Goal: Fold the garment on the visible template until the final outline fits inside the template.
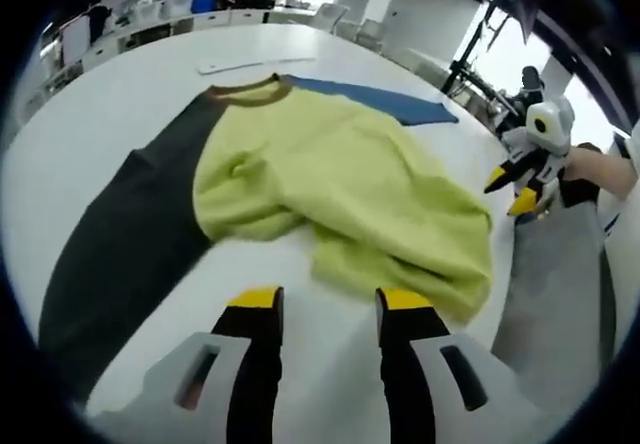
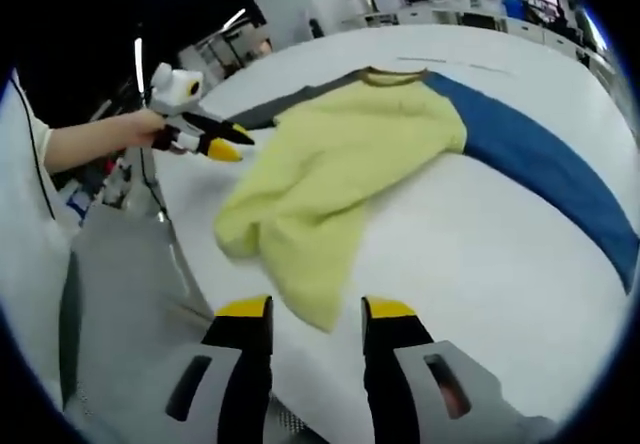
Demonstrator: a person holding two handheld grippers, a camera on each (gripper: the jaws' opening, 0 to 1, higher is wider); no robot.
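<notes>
Here the garment (image 1: 340, 179), a yellow-green shirt with a brown collar, one dark grey sleeve and one blue sleeve, lies on the white table (image 1: 120, 94), its body bunched and folded over itself in loose wrinkles. In the left gripper view the dark sleeve (image 1: 120, 234) runs toward the near left and the blue sleeve (image 1: 375, 99) stretches away at the far right. No template outline can be made out under the cloth, and no brand, label or writing is readable on anything. The left gripper (image 1: 330, 302) hovers just short of the near hem, its yellow-tipped jaws parted and holding nothing. In the right gripper view the right gripper (image 2: 315, 312) sits near the folded lower corner of the shirt, jaws likewise apart and empty. A person's hand (image 2: 140, 126) holds the left gripper at the table's left edge
</notes>
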